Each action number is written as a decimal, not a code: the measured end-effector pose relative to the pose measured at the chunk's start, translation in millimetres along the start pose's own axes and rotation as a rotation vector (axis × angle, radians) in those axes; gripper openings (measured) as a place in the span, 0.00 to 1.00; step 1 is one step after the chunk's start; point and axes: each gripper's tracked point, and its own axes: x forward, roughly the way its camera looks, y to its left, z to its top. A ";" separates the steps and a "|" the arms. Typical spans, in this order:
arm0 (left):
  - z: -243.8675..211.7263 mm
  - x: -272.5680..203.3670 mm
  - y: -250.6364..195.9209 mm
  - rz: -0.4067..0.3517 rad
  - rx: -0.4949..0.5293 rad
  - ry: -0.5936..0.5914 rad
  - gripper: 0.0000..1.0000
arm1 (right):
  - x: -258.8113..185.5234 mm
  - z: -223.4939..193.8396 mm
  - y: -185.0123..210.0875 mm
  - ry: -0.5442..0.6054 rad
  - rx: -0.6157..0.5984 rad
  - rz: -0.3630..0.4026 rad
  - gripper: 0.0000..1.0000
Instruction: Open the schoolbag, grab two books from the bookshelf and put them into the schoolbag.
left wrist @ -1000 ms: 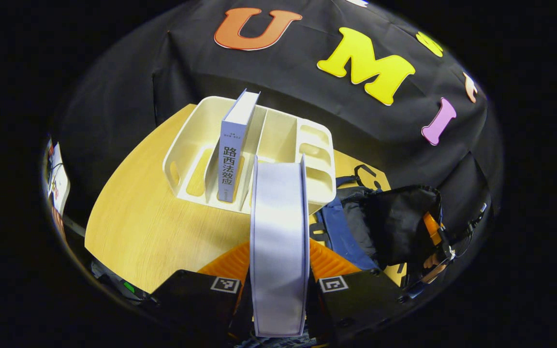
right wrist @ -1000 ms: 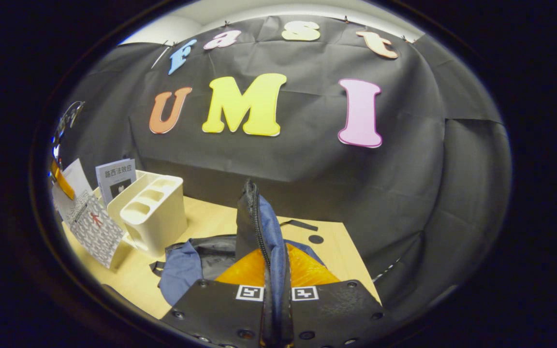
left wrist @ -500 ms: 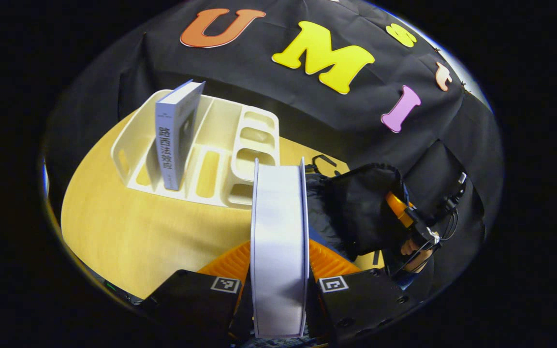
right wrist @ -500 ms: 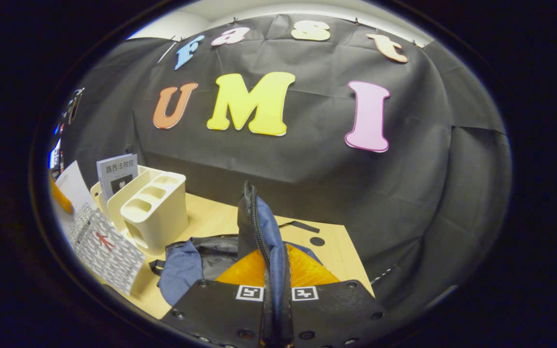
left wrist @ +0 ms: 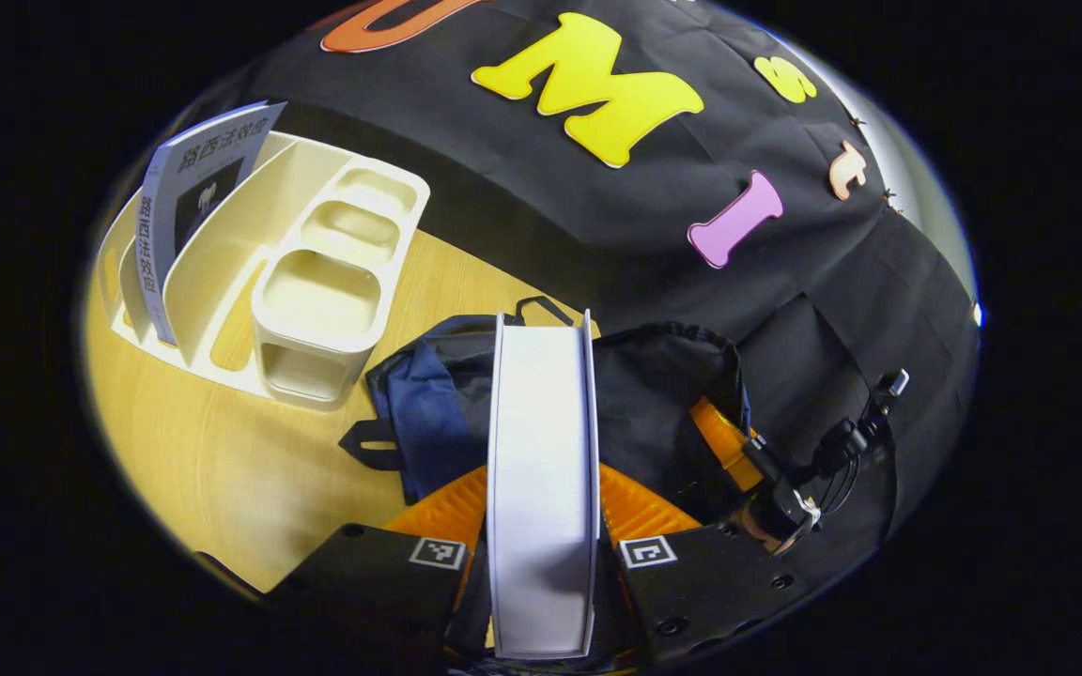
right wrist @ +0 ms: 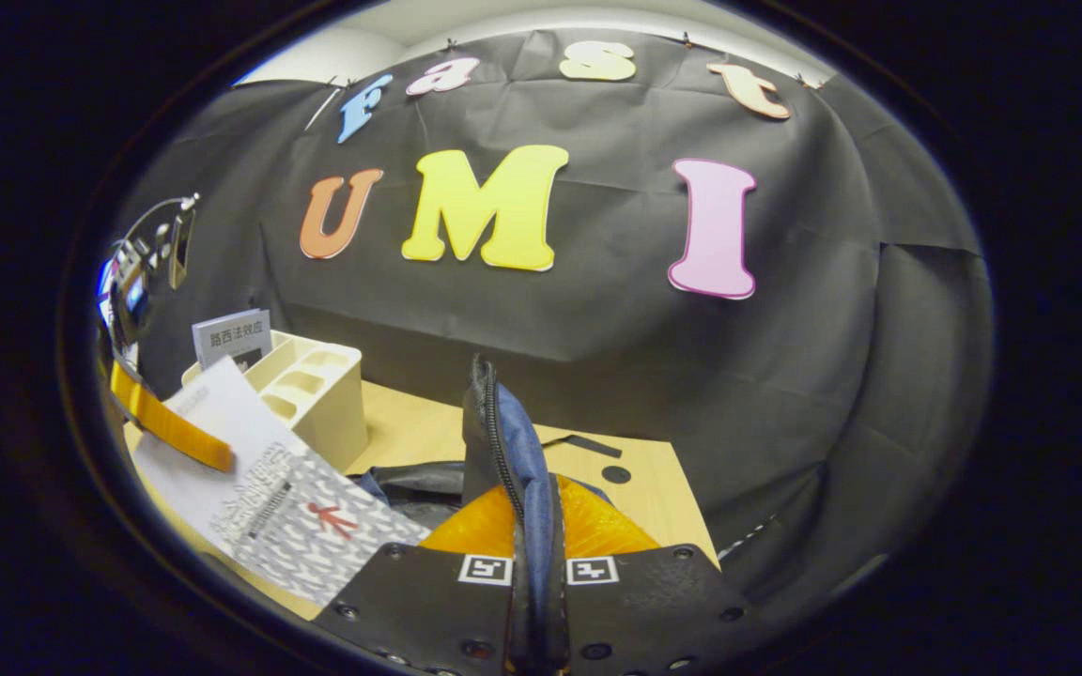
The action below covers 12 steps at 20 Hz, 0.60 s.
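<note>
My left gripper [left wrist: 541, 512] is shut on a white book [left wrist: 541, 394], held edge-on over the dark blue schoolbag [left wrist: 424, 394]. The bag lies on the table with its black-lined mouth held open. My right gripper [right wrist: 533, 535] is shut on the bag's zipped flap [right wrist: 496, 427], lifting it upright. In the right gripper view the held book [right wrist: 292, 512], with a patterned cover, hangs at the lower left above the bag. A second book [left wrist: 189, 178] stands in the cream bookshelf [left wrist: 316, 300] at the left. In the left gripper view the right gripper [left wrist: 757, 474] shows beside the bag's raised flap.
The wooden table [left wrist: 222, 469] has bare surface in front of the bookshelf and behind the bag [right wrist: 654, 479]. The booth's black cloth wall closes off the far side. A bag strap [left wrist: 367, 441] lies on the table beside the bag.
My left gripper has carried the white book to the right, away from the bookshelf and over the open bag. The right gripper still holds the flap up.
</note>
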 end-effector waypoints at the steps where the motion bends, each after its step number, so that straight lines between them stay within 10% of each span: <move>1: 2.7 11.2 5.4 -0.002 -0.017 -0.013 0.46 | -0.5 3.1 -0.6 -0.002 0.002 0.003 0.06; 12: -3.8 118.8 -5.4 -0.105 -0.182 -0.012 0.45 | -9.1 19.8 2.8 -0.044 0.071 0.003 0.06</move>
